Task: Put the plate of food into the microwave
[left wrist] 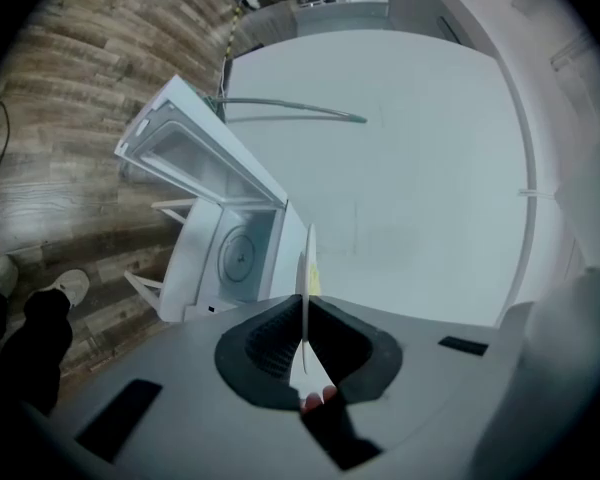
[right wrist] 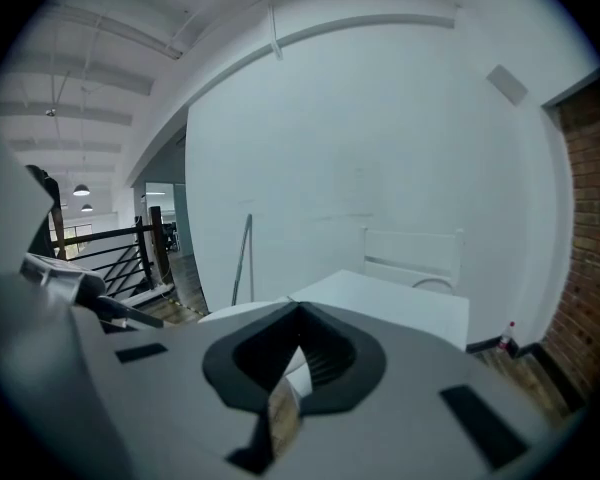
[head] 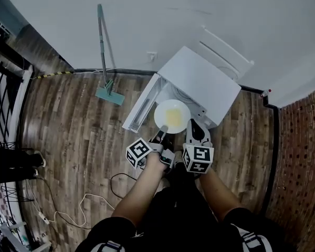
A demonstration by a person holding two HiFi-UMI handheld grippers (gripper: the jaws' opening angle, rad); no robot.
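Note:
A white plate [head: 171, 115] with yellow food hovers just in front of the open white microwave [head: 199, 80]. The microwave's door [head: 142, 106] is swung out to the left. My left gripper [head: 161, 134] is shut on the plate's near rim. In the left gripper view the plate [left wrist: 308, 273] stands edge-on between the jaws of that gripper [left wrist: 305, 343]. Beyond it lies the microwave cavity with its turntable [left wrist: 242, 256]. My right gripper [head: 193, 126] pinches the plate's right rim. In the right gripper view a white sliver sits in the narrow gap of the right gripper [right wrist: 298, 363].
A mop [head: 104, 62] leans on the white wall left of the microwave. A white rack [head: 223, 49] stands behind it. Cables [head: 94, 198] trail over the wooden floor at lower left. A brick wall [head: 299, 167] rises on the right, and a black railing [head: 2, 88] on the left.

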